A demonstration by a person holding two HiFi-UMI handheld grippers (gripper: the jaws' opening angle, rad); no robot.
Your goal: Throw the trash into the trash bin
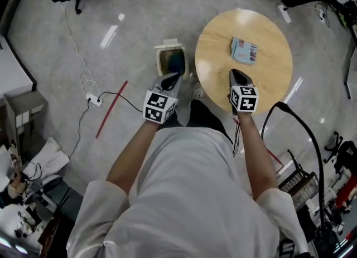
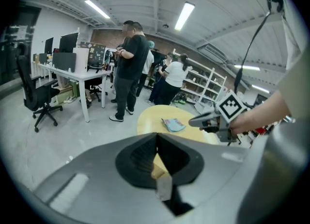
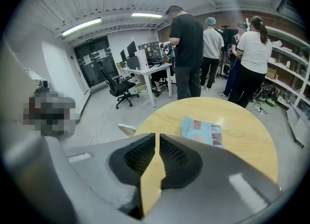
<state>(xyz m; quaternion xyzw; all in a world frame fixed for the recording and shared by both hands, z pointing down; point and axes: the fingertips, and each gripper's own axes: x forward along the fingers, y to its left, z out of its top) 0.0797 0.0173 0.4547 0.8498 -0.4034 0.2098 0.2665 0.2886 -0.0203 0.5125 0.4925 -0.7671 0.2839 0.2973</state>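
Trash packet (image 1: pixel 244 50) flat on round table (image 1: pixel 215 45), just ahead of right gripper (image 1: pixel 237 74), jaws barely parted, empty. Left gripper (image 1: pixel 174 77) closed, empty, near trash bin (image 1: pixel 169 44) on floor beside table.

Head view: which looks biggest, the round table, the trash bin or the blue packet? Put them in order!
1. The round table, by far the largest.
2. The trash bin, on the floor beside it.
3. The blue packet on the table, a bit smaller than the bin.
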